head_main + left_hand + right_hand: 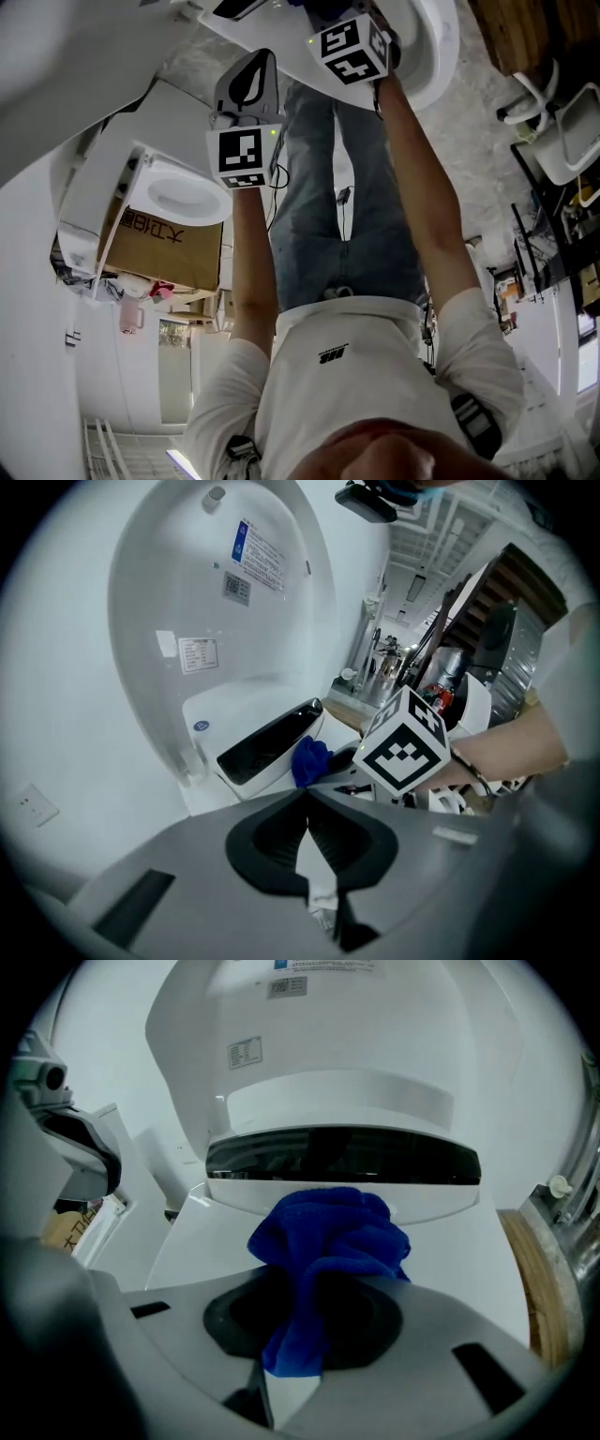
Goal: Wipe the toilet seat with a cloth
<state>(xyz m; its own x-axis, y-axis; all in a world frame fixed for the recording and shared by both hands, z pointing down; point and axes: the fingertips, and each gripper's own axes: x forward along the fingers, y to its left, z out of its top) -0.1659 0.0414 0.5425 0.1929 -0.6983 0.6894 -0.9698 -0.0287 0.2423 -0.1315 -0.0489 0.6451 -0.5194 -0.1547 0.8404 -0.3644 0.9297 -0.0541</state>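
- Blue cloth (328, 1241) is bunched up and clamped in the right tongs (305, 1321). One tail hangs down between the jaws and the rest bulges out past the tips.
- The cloth sits at the far end of the toilet seat (178, 1241), right at the dark glossy strip (342, 1159). Contact with the seat surface can't be confirmed.
- The toilet lid (356, 1026) stands raised behind the strip, with stickers on its inner face.
- Left tongs (307, 799): jaw tips are together with nothing between them. They are held off to the left, apart from the toilet and aimed toward the cloth (309, 759).
- The left gripper view shows the right tongs' marker cube (405, 750) just right of the cloth, with the person's forearm (511, 747) behind it.
- Head view: both arms are stretched out. The left tongs (246, 94) are nearer the body than the right marker cube (349, 47), which is up at the toilet rim.
- Left side of the head view: another white fixture (183, 192), with a cardboard box (159, 246) just beside it and a pink cup (129, 316) nearby.
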